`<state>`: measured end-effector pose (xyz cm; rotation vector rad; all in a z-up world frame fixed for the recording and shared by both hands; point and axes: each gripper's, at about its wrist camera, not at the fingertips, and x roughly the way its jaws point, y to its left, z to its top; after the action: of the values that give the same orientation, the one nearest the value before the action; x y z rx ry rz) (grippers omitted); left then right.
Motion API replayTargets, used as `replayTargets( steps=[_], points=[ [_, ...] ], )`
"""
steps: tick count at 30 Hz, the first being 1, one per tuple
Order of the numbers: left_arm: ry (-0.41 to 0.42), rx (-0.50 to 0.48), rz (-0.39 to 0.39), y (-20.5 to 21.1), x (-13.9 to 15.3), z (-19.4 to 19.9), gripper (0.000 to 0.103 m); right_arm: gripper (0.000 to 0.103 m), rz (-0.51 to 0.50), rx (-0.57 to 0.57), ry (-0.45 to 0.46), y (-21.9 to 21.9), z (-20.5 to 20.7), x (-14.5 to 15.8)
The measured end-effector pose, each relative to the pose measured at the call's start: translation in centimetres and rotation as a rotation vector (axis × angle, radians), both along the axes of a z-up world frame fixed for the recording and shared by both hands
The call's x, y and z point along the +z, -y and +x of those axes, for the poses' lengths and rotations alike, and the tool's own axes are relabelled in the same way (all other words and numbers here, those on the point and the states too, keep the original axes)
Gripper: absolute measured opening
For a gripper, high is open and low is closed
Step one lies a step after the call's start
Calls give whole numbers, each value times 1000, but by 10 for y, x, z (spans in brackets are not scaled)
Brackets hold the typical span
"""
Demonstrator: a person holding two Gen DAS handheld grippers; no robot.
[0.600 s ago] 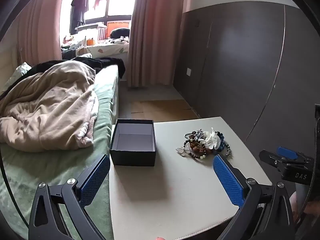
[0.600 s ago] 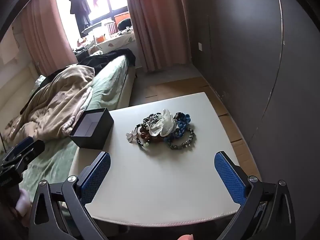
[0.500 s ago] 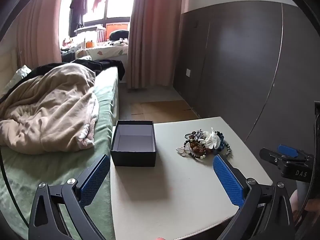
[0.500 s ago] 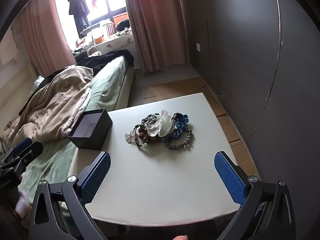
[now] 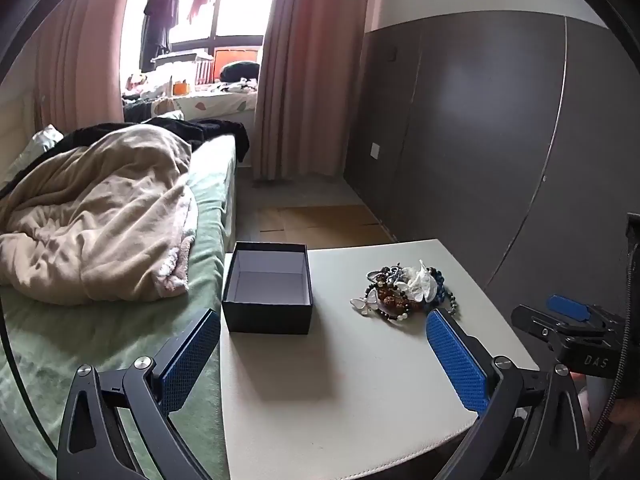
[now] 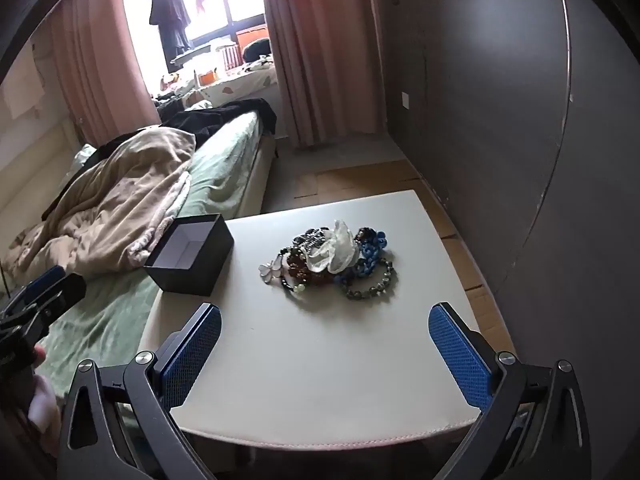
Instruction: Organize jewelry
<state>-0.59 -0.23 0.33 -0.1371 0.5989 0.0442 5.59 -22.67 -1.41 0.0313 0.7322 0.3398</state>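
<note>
A pile of jewelry (image 5: 404,292) with bead bracelets and a white flower piece lies on the white table (image 5: 360,380), right of an open, empty black box (image 5: 268,292) at the table's left edge. My left gripper (image 5: 322,344) is open and empty, held above the table's near part. In the right wrist view the jewelry pile (image 6: 332,258) lies at mid-table and the box (image 6: 190,254) stands at the left edge. My right gripper (image 6: 324,346) is open and empty, short of the pile.
A bed (image 5: 100,220) with a beige blanket abuts the table's left side. A dark panelled wall (image 5: 500,140) runs along the right. Curtains and a window stand at the back. The other gripper shows at each view's edge (image 5: 568,328) (image 6: 36,304).
Both grippers have drifted slightly; the views shifted a little. Nothing was taken hold of, and the box and jewelry have not moved.
</note>
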Motion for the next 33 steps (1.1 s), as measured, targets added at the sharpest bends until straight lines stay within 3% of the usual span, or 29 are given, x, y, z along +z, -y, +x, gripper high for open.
replayTargets(
  steps=[33],
  points=[
    [13, 13, 14, -7, -1, -3, 103, 103, 1, 16, 9, 2, -2, 4]
  ],
)
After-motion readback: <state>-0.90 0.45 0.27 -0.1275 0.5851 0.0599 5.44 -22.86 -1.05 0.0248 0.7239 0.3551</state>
